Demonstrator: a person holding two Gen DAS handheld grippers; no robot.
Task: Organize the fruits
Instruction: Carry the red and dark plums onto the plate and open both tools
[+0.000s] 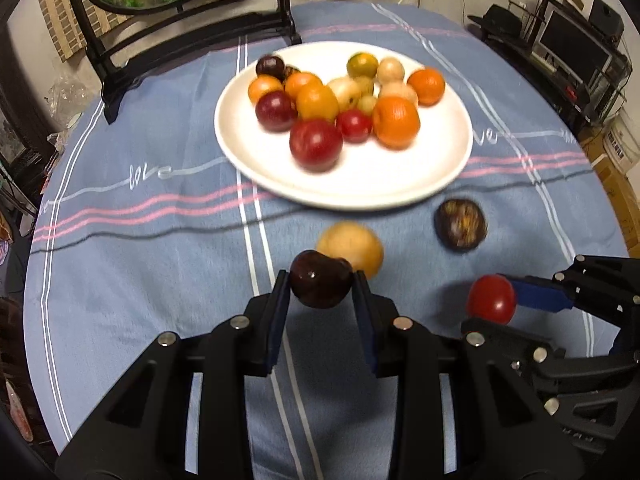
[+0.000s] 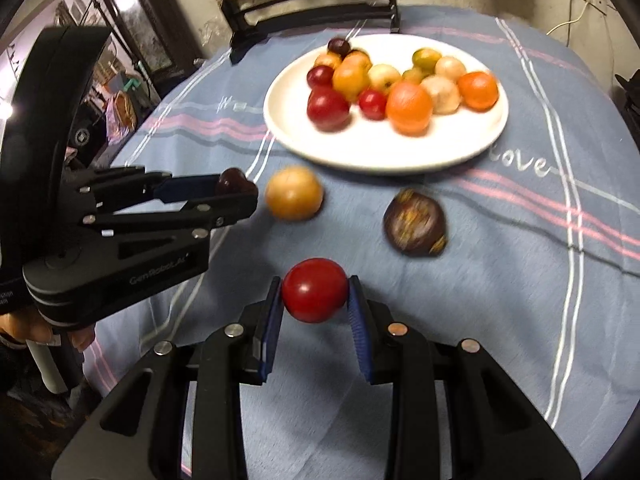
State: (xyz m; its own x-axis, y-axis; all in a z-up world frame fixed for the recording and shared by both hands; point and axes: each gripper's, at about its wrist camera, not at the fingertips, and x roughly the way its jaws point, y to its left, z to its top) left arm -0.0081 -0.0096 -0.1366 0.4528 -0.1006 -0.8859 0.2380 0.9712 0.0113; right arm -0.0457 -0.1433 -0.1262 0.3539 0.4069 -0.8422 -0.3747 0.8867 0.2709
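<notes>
— Where do the two held fruits sit against the grippers?

— The left gripper [image 1: 321,280] is clamped on a dark plum [image 1: 321,279]; the fruit sits right at the fingertips, pinched from both sides by the blue pads, clear of the cloth. The right gripper [image 2: 315,290] is closed the same way on a red tomato [image 2: 315,289], also at the very tips of its fingers.

— And the two tools against each other?

— Side by side over the near edge of the table [image 1: 120,264], each showing in the other's view, close but apart.

— What lies loose on the cloth?

— A yellow fruit [image 1: 350,249] just beyond the plum, between the left gripper and the plate. A dark, mottled purple fruit [image 1: 461,224] is to its right, near the plate's near rim, beyond the right gripper. Neither touches a gripper.

— The plate?

— A white plate [image 1: 360,188] towards the middle of the table, farther from the grippers than the loose fruit. A heap of red, orange, yellow, pale and dark fruits lies on its far half; the near half is bare. A dark chair [image 1: 192,20] stands at the table's far edge.
</notes>
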